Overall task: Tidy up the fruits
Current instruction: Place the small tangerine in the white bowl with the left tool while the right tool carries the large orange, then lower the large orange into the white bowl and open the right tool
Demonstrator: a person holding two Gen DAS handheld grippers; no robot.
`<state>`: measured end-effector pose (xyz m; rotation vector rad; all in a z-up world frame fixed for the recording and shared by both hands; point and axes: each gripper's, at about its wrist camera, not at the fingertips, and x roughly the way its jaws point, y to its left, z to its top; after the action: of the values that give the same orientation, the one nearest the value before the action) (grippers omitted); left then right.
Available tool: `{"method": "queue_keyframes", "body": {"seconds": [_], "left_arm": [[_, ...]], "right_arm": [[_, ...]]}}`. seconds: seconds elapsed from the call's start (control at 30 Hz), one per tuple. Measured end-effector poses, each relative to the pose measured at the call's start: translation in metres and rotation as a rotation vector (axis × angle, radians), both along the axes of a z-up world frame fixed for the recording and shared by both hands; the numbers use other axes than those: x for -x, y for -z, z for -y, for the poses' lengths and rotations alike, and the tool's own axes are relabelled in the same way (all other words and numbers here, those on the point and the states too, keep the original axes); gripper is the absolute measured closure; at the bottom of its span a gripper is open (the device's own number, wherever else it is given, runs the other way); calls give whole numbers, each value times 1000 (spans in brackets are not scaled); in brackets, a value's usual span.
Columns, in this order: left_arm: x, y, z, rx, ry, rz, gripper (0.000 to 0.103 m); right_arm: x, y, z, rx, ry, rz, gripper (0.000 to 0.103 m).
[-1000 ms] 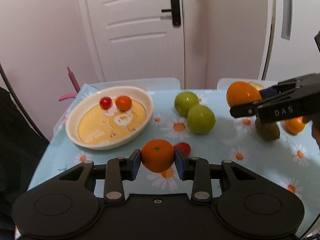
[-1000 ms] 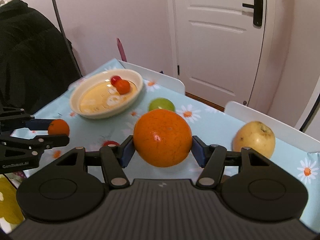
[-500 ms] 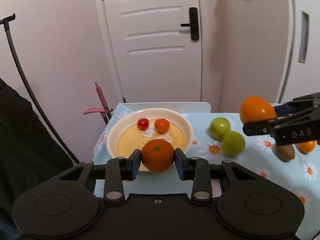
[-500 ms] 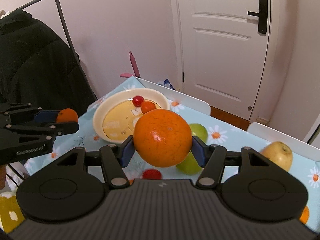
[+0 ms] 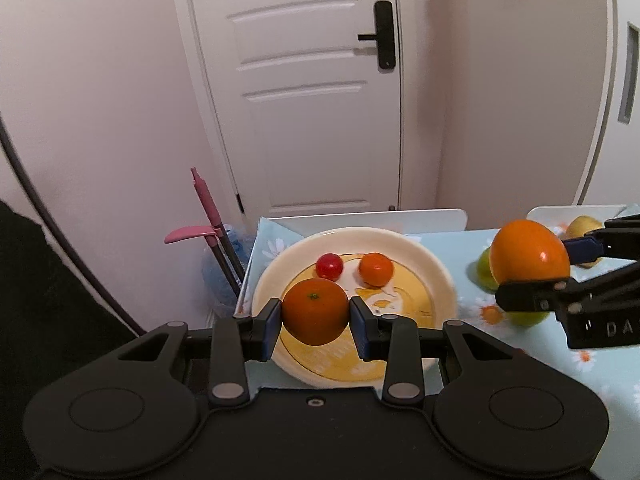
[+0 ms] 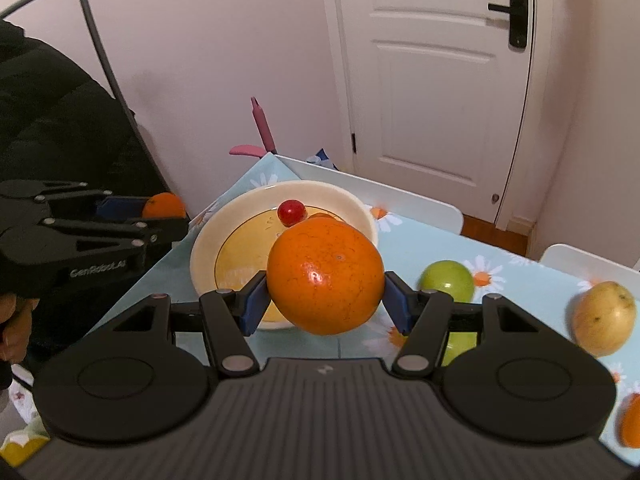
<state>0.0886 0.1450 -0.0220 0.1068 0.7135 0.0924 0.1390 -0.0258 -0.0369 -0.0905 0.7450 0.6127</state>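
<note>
Left gripper (image 5: 316,323): clamping a small mandarin (image 5: 315,311) between its blue pads, the fruit hanging above the near part of the cream bowl (image 5: 436,272).
Right gripper (image 6: 324,305): gripping a large orange (image 6: 325,275), jaws standing fairly wide around it, poised in the air between the bowl and the loose fruit.
Bowl: sitting at the corner of the daisy-print tablecloth (image 6: 420,240), already holding a cherry tomato (image 5: 329,266) and a second small orange fruit (image 5: 376,269).
Progress: looking partly done, with two pieces in the bowl and two more riding in the grippers, neither yet released.
Left to do: green apples (image 6: 447,280), a yellowish pear-like fruit (image 6: 604,317) and another orange piece (image 6: 632,424) at the right edge are lying loose on the cloth.
Look of the fruit: the mandarin is showing a smooth deep-orange skin with a green stem scar; the large orange is glossy and faintly veined.
Setting: a white door (image 5: 304,92) is standing behind the table.
</note>
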Motion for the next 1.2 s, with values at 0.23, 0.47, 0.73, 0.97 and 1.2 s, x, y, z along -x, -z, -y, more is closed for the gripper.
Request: {"method": "queue_keyframes", "body": {"seconds": [0.23,0.47,0.73,0.97,1.2], "left_arm": [[-41,23,-26,-6,62,-46,63],[-78,49,-41,0,113,-95,63],[-101,71,-47,6,158,-143,62],[-89,58,-51,30,175,-78,12],[-70,41,-57,48,154,-69,5]], "right_arm": [[-17,22,-32,17,41,-16,28],[-31,44,-50,48,74,-30,28],[-35,48,-56,79,116,-27,28],[-34,39,-49,98,133,-7,28],[-34,34,-45,137,89,22,28]]}}
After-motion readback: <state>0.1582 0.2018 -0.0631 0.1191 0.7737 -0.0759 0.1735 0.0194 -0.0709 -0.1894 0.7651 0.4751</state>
